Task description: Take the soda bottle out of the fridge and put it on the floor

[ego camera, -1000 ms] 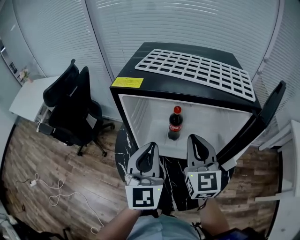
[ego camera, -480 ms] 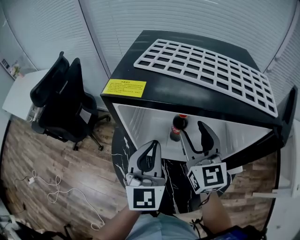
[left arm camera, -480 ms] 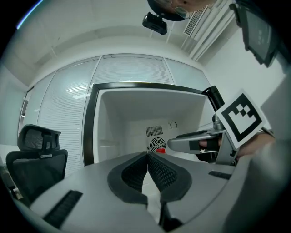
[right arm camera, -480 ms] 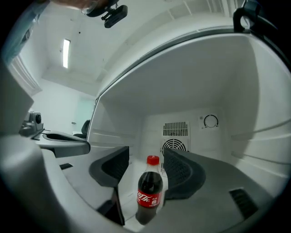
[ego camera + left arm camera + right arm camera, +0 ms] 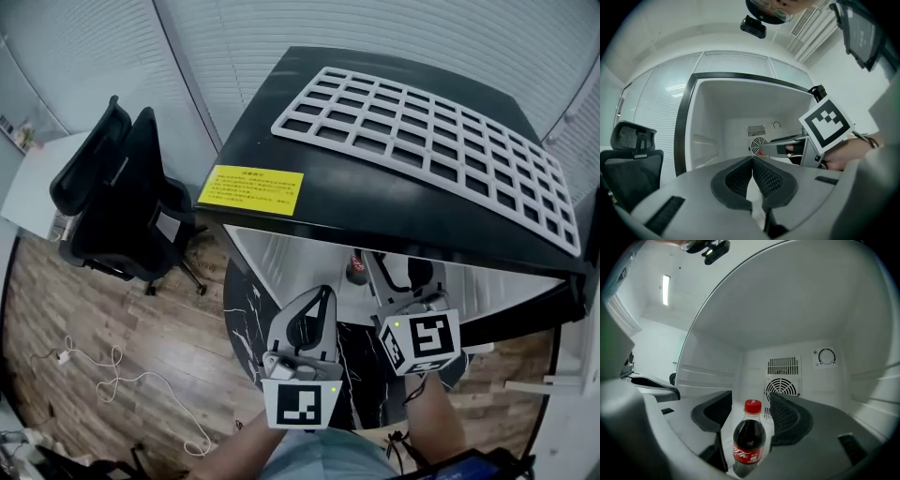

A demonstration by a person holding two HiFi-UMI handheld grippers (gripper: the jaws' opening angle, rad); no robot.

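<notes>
1. The right gripper [image 5: 750, 401] has gone from hanging in front of the black mini fridge with the white interior [image 5: 281, 202] a second ago to reaching inside it. In the head view its fingers [image 5: 379, 272] now pass under the near edge of the fridge top.
2. Its jaws, close together a second ago, now stand wide apart. The dark cola bottle with the red cap and red label [image 5: 749, 441] stands upright between them on the fridge floor. A gap shows on each side of the neck, so I judge that the pads are not pressing on it and nothing is held.
3. The head camera has moved forward over the fridge. The bottle, plain to see a second ago, is now a red-and-dark sliver [image 5: 357, 266] just left of the right gripper. The white plastic grid rack [image 5: 431, 131] on the fridge top and the yellow warning label [image 5: 251, 190] fill more of the view.
4. The left gripper [image 5: 752, 161] has stayed back on the near side, outside the fridge, with its jaws pressed together and empty. It points at the white interior with the right gripper to its right.
5. For the task, the reach looks finished and the grasp is the next step: close on the bottle, then draw it towards the near side. The wood-patterned floor [image 5: 112, 319] to the left, near the black office chair [image 5: 112, 202], offers room to set it down.
</notes>
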